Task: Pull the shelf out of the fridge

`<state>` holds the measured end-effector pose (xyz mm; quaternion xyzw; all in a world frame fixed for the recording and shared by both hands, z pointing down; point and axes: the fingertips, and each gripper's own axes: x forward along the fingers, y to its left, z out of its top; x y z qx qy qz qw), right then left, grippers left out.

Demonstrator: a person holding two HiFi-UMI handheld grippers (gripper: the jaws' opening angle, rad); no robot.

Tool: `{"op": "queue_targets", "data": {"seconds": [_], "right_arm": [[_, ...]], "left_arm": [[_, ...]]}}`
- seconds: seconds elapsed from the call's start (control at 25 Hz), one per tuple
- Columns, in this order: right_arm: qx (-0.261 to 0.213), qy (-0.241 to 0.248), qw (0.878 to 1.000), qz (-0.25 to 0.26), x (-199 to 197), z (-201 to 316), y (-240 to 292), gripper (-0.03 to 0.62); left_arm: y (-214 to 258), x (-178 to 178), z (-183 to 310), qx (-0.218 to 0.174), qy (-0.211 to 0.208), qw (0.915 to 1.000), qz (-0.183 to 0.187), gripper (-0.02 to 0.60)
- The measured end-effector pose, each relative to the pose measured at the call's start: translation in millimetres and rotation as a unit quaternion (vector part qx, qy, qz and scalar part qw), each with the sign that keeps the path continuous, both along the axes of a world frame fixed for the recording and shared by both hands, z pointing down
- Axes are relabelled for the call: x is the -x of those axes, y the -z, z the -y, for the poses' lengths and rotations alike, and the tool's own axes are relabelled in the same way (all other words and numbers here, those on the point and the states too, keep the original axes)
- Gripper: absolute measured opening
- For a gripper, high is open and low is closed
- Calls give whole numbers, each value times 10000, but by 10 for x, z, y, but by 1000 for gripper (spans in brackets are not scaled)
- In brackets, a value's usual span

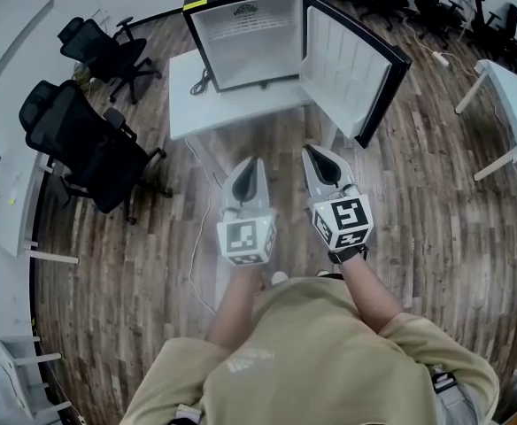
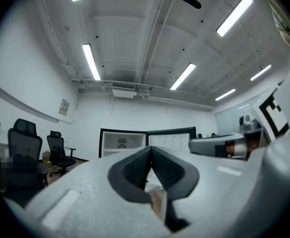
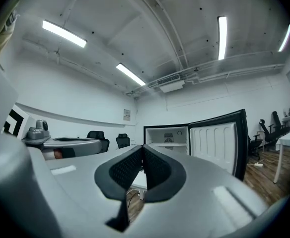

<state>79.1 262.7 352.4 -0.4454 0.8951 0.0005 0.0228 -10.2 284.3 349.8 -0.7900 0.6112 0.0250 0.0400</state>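
Observation:
A small black fridge (image 1: 250, 38) stands on a white table (image 1: 183, 104) ahead, its door (image 1: 356, 65) swung open to the right. A white shelf (image 3: 169, 146) shows inside the white interior, also seen in the left gripper view as a thin shelf (image 2: 119, 150). My left gripper (image 1: 245, 168) and right gripper (image 1: 316, 153) are held side by side in front of the table, well short of the fridge. Both point level at it. Each has its jaws together with nothing between them.
Black office chairs (image 1: 90, 144) stand to the left, another chair (image 1: 108, 51) further back. A white desk (image 1: 515, 104) is at the right. A cable (image 1: 204, 237) runs over the wooden floor below the table.

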Motion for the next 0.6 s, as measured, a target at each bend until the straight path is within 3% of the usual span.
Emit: {"op": "queue_targets", "data": {"seconds": [0.24,0.6], "right_arm": [[-32,-21,10000,-61,402,-71,-48,5],[81,-102,9997,-183,649,-138,-209,5]], "left_arm": [[-84,374,-64,-36,-45,10000,-25,2],[-194,725,-77,-26,-64,9996,-291,2]]}}
